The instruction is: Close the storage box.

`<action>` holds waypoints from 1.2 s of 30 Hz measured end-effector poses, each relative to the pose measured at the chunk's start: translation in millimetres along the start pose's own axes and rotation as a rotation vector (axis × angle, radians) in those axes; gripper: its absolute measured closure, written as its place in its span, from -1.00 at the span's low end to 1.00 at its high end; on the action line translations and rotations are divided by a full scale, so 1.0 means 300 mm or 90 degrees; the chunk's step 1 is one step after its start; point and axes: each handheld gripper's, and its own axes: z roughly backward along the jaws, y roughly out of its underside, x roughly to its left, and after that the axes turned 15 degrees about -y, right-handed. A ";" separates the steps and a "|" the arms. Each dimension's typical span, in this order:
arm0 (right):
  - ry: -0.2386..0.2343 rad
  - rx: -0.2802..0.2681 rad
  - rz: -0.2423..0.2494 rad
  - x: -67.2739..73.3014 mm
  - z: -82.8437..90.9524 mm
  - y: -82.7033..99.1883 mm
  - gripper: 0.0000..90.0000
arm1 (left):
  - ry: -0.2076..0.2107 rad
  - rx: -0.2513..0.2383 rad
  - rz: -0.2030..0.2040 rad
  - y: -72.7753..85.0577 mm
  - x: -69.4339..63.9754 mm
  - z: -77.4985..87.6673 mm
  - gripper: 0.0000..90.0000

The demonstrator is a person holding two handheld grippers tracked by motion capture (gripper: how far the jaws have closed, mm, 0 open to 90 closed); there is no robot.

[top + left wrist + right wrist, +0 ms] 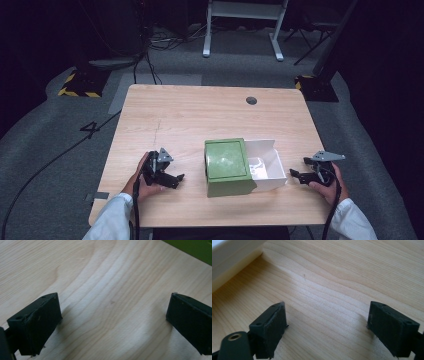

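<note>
Near the front edge of the wooden tabletop (200, 115), a little right of centre: a green box (227, 166) with its flat lid face up, touching on its right side a white open tray (267, 167) of paperboard, whose raised flap stands along its far side. Something pale and glossy inside the tray, too small to tell.

Left gripper (172, 179) resting low on the tabletop toward the front left corner, held in a hand (145, 182) with a white sleeve, jaws pointed toward the green box and well apart from it. Spread wide in the left gripper view (113, 317), with bare wood grain between the jaws and a corner of the green box (195, 247) at the upper right.

Right gripper (296, 175) near the front right edge, just beside the white tray, not touching it, jaws aimed at it. Spread wide too in the right gripper view (327, 320), nothing held, the tray's white wall (229, 257) at the upper left.

A dark round grommet (251, 100) near the far right corner.
</note>
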 end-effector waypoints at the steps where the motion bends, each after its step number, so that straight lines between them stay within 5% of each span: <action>1: 0.000 0.000 0.000 0.000 0.000 0.000 -0.66 | 0.007 -0.003 -0.005 -0.001 -0.006 0.000 -1.00; 14: 0.013 -0.003 0.007 0.019 0.015 -0.025 -0.47 | 0.063 -0.018 -0.071 -0.010 -0.060 0.005 -1.00; 25: 0.009 -0.047 0.043 0.086 0.059 -0.111 -0.27 | 0.074 -0.020 -0.080 -0.036 -0.090 -0.011 -1.00; 36: -0.045 -0.080 0.074 0.170 0.074 -0.184 -0.22 | 0.079 -0.022 -0.085 -0.050 -0.107 -0.019 -1.00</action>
